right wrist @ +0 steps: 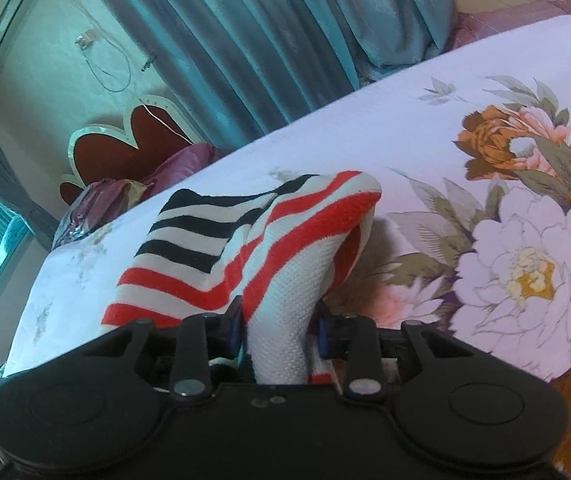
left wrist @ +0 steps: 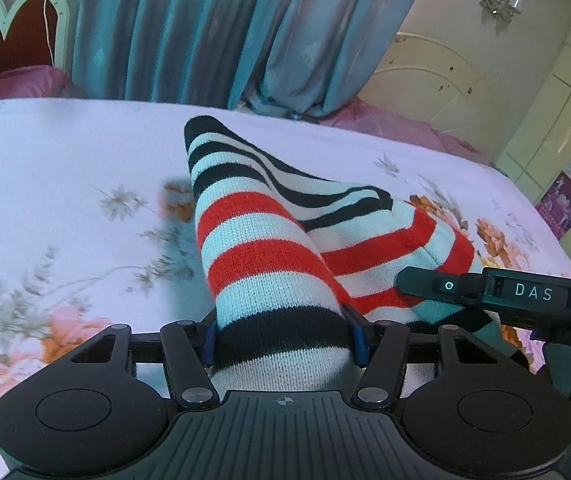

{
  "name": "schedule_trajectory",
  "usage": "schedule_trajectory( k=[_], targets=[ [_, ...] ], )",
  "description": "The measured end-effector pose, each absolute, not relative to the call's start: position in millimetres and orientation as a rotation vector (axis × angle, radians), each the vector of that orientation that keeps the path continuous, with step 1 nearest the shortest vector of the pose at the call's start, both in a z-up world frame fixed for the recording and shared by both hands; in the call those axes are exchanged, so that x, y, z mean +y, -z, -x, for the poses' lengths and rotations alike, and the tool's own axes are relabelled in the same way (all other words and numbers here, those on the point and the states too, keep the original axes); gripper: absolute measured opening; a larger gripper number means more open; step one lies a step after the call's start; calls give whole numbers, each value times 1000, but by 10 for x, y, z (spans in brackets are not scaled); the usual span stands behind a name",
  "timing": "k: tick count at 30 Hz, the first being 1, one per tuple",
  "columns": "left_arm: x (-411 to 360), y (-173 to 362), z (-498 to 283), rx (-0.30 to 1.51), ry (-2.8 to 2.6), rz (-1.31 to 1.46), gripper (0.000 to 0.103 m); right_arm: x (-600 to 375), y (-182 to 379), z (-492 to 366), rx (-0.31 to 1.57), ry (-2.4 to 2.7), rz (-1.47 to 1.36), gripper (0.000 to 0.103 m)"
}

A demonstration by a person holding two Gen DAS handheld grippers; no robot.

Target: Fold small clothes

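Knitwear like this striped garment (left wrist: pixel 269 256) drapes softly; my left hand-held gripper (left wrist: pixel 283 338) and right hand-held gripper (right wrist: pixel 281 332) pinch its bunched edges.

A home bedroom is showing here: a floral bedsheet (left wrist: pixel 65 168) is covering the bed, and a red heart-shaped headboard (right wrist: pixel 125 140) with purple pillows (left wrist: pixel 29 80) is standing at its end. Teal curtains (left wrist: pixel 205 28) are hanging behind, and an air conditioner (right wrist: pixel 9 12) is sitting high on the wall.
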State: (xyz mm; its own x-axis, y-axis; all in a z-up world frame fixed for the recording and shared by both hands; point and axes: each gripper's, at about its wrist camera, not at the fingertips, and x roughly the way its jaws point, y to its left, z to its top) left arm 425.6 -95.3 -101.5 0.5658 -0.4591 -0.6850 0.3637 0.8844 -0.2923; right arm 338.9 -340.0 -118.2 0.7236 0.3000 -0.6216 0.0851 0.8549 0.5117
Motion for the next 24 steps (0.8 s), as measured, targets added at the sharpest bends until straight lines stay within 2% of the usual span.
schedule_trajectory(
  k=[8,24],
  targets=[
    [-145,828,-4177,806,459,147,58,-2770,1013,-3455,745,-162,-534,32],
    [2314,955,-4507,783,390,167,58,-531,1066,-3992,753,-213,-500,32]
  ],
)
